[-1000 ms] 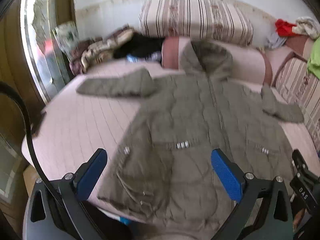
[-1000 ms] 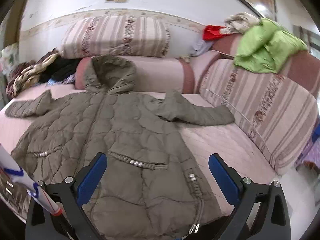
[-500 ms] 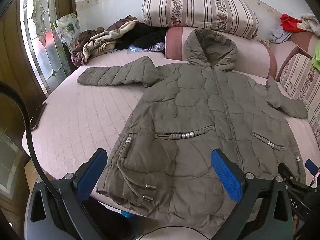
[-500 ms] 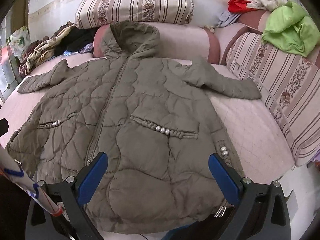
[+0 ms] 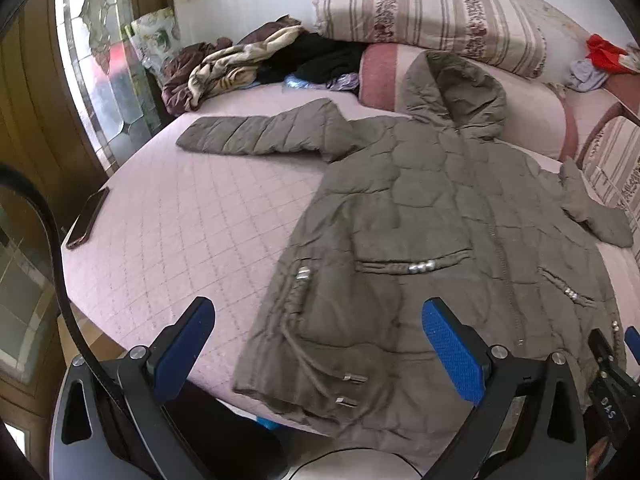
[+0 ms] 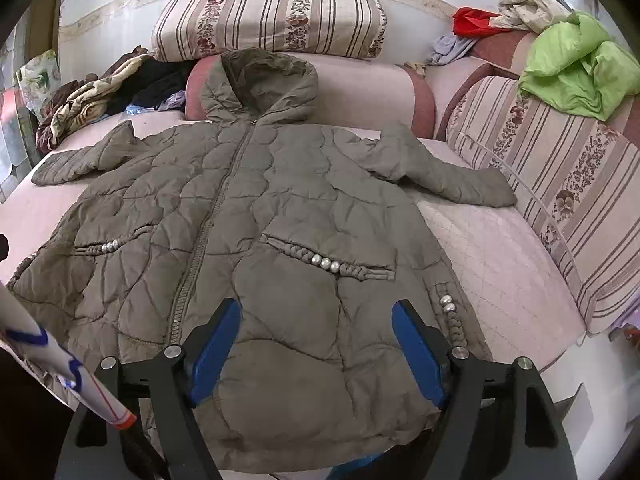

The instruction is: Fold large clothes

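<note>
Olive quilted puffer coat (image 6: 256, 216) lies front-up and zipped on the pink quilted bed (image 5: 192, 216), hood (image 6: 268, 80) propped against the bolster, both sleeves out to the sides, hem overhanging the near edge.

I've got the left gripper (image 5: 316, 344) wide open and holding nothing, over the hem's left corner. The right gripper (image 6: 316, 344) is open too, narrower gap, empty, above the lower right panel near the pocket trim (image 6: 328, 264).

Risks as I see them:
- Padding is thick and slick. A shallow pinch probably grabs only the top shell layer, so the front lifts and the back stays put, and the fold bunches.
- Hem hangs off the bed edge; lifting one corner alone could drag the whole coat off towards me.
- Drawcords with metal tips (image 5: 352, 390) at the left hem could snag a finger.
- Right sleeve (image 6: 444, 176) ends close to the striped cushions (image 6: 560, 184); little room to sweep it inward cleanly.
- Phone (image 5: 86, 218) sits at the bed's left edge, well apart from the coat, but a wide swing of the left sleeve (image 5: 260, 134) may knock it off.
</note>
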`<action>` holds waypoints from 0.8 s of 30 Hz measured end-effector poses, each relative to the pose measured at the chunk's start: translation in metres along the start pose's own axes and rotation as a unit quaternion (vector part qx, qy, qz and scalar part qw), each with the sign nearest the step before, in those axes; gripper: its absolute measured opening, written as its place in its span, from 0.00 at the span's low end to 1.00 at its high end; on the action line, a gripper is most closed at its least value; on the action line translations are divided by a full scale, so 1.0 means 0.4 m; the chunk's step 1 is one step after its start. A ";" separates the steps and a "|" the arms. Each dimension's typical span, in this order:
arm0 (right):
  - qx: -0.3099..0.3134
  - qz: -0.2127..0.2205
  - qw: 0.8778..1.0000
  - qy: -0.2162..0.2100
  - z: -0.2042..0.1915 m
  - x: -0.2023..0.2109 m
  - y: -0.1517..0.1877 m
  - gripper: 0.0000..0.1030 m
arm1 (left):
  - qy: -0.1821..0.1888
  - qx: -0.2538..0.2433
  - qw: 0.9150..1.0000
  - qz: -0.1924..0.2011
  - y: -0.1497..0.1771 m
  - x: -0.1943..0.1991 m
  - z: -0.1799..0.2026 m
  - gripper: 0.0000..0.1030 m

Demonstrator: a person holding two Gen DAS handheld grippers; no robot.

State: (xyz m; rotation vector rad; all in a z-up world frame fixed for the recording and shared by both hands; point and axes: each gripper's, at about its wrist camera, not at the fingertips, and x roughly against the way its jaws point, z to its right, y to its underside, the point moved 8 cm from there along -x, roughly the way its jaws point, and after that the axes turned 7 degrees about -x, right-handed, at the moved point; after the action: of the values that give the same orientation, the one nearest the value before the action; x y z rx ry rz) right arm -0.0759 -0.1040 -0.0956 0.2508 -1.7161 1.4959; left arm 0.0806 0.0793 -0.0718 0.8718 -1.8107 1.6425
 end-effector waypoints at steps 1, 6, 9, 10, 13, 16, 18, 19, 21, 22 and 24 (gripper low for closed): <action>0.001 -0.001 1.000 -0.003 -0.002 0.001 0.002 0.80 | -0.002 0.002 1.000 -0.005 0.004 -0.008 -0.010 1.00; -0.007 -0.035 0.999 -0.029 -0.021 -0.007 0.027 0.80 | -0.021 0.008 0.999 -0.035 0.038 -0.059 -0.060 1.00; 0.002 -0.036 0.999 -0.027 -0.030 -0.006 0.036 0.79 | -0.024 0.014 0.999 -0.041 0.049 -0.067 -0.077 1.00; 0.006 -0.034 0.999 -0.023 -0.033 -0.005 0.036 0.79 | -0.022 0.017 0.999 -0.040 0.050 -0.066 -0.079 1.00; 0.006 -0.034 0.999 -0.025 -0.041 -0.003 0.035 0.79 | -0.021 0.014 0.999 -0.034 0.050 -0.059 -0.080 1.00; 0.005 -0.038 0.999 -0.028 -0.048 -0.004 0.036 0.79 | -0.017 0.012 0.999 -0.031 0.048 -0.054 -0.075 1.00; 0.008 -0.041 0.999 -0.026 -0.051 -0.006 0.039 0.79 | -0.014 0.009 0.999 -0.030 0.047 -0.048 -0.069 1.00; 0.010 -0.042 0.999 -0.025 -0.052 -0.007 0.041 0.79 | -0.013 0.007 0.999 -0.028 0.046 -0.044 -0.068 1.00; 0.010 -0.044 0.999 -0.023 -0.053 -0.008 0.042 0.79 | -0.013 0.003 1.000 -0.025 0.044 -0.038 -0.062 1.00; 0.010 -0.045 0.999 -0.022 -0.052 -0.009 0.043 0.79 | -0.014 0.000 1.000 -0.023 0.043 -0.034 -0.059 1.00; 0.010 -0.046 0.999 -0.021 -0.053 -0.009 0.044 0.79 | -0.013 -0.003 1.000 -0.021 0.042 -0.029 -0.055 1.00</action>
State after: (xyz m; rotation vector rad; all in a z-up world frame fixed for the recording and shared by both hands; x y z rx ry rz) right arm -0.0752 -0.0816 -0.1119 0.3697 -1.7007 1.4496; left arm 0.0745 0.1031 -0.0892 0.9265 -1.8025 1.6054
